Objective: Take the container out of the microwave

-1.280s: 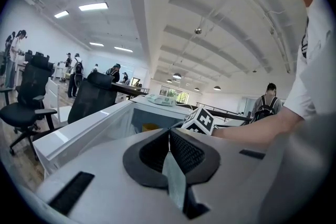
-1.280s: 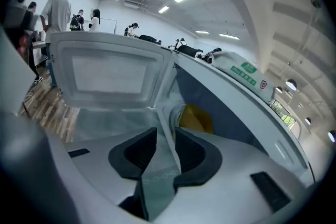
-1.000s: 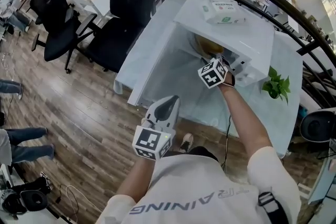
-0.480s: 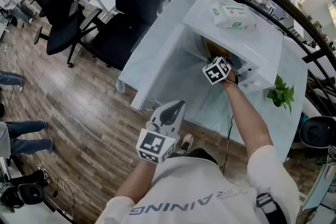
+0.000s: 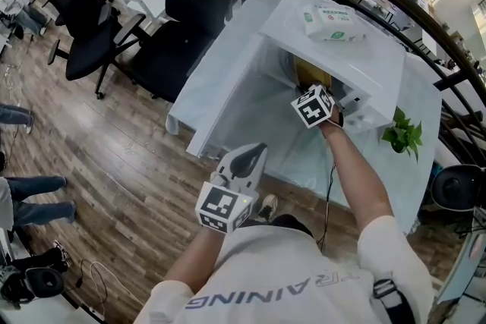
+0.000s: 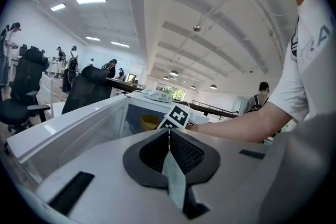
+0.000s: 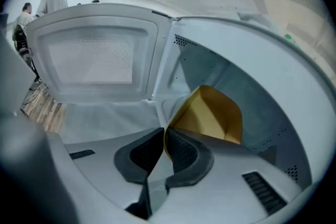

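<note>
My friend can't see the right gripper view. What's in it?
The right tool has just been closing, and its jaws now pinch the near wall of a yellow container inside a white microwave. The door stands open at the left.

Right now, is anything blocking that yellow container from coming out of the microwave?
Nothing visible. The door is swung wide open, and the right hand-held gripper has just been closing its jaws on the yellow container at its near rim.

Open office, black swivel chairs (image 5: 83, 26)
</note>
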Demonstrator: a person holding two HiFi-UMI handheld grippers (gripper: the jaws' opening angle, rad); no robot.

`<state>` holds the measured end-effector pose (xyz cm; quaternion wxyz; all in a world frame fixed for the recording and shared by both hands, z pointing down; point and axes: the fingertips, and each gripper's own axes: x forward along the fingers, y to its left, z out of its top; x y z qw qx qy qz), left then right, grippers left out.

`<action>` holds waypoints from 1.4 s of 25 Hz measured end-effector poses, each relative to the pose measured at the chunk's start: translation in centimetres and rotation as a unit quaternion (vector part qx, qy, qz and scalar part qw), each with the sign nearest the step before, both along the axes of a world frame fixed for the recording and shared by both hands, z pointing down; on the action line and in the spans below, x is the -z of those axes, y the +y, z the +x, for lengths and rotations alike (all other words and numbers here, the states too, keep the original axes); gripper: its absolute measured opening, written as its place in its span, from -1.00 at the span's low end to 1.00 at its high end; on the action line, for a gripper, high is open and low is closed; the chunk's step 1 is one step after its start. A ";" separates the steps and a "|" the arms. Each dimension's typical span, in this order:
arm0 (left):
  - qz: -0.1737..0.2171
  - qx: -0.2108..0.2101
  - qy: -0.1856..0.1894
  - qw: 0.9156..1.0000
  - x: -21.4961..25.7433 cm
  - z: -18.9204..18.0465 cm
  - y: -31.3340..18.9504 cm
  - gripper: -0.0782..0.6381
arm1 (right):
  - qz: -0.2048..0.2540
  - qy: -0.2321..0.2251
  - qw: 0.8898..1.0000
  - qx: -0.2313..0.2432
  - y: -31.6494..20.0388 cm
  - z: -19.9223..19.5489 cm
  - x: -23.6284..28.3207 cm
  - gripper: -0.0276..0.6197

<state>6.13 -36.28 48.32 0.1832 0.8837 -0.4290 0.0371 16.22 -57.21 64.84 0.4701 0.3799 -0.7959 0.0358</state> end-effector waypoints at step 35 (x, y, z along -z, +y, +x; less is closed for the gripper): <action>0.049 -0.009 0.003 0.999 2.7 5.7 3.4 -0.68 | 0.019 -0.106 0.994 0.022 25.2 5.7 13.7 -0.79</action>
